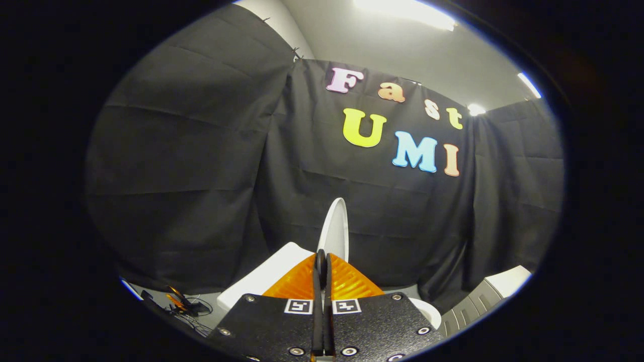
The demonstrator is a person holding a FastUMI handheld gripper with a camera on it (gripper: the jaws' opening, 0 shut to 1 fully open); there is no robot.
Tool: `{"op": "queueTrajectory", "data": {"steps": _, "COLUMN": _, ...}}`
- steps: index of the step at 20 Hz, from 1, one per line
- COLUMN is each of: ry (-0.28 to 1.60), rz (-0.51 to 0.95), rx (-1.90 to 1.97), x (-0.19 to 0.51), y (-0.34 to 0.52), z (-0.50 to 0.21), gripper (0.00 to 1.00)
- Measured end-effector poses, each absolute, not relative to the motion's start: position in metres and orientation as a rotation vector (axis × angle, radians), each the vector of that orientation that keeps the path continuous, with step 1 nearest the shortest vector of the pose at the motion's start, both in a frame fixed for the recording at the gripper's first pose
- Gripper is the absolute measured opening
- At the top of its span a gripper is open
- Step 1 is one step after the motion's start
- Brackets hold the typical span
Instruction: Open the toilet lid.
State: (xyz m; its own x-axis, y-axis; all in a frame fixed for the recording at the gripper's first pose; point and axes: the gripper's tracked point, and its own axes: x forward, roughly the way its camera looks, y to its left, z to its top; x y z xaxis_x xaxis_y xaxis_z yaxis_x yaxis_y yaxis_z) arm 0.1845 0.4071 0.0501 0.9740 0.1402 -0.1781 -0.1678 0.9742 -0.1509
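The white toilet lid (336, 226) stands raised, nearly upright and seen edge-on, just beyond my fingertips. The white tank (266, 276) sits to its left, behind the fingers. A piece of the white bowl rim (427, 311) shows low on the right, past the gripper body. My gripper (322, 259) is shut, its two fingers pressed together with nothing between them, and their tips overlap the lid's lower edge in the view. I cannot tell whether the tips touch the lid.
Black cloth walls close in the booth behind and beside the toilet. A tangle of cables and a small dark device (181, 304) lie on the floor to the left. A grey and white cabinet (483, 296) stands at the right.
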Motion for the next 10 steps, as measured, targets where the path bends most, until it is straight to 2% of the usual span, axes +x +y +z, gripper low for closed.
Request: {"op": "queueTrajectory", "data": {"steps": 10, "ry": 0.148, "rz": 0.242, "rx": -0.178, "x": 0.188, "y": 0.44, "z": 0.049, "gripper": 0.0}}
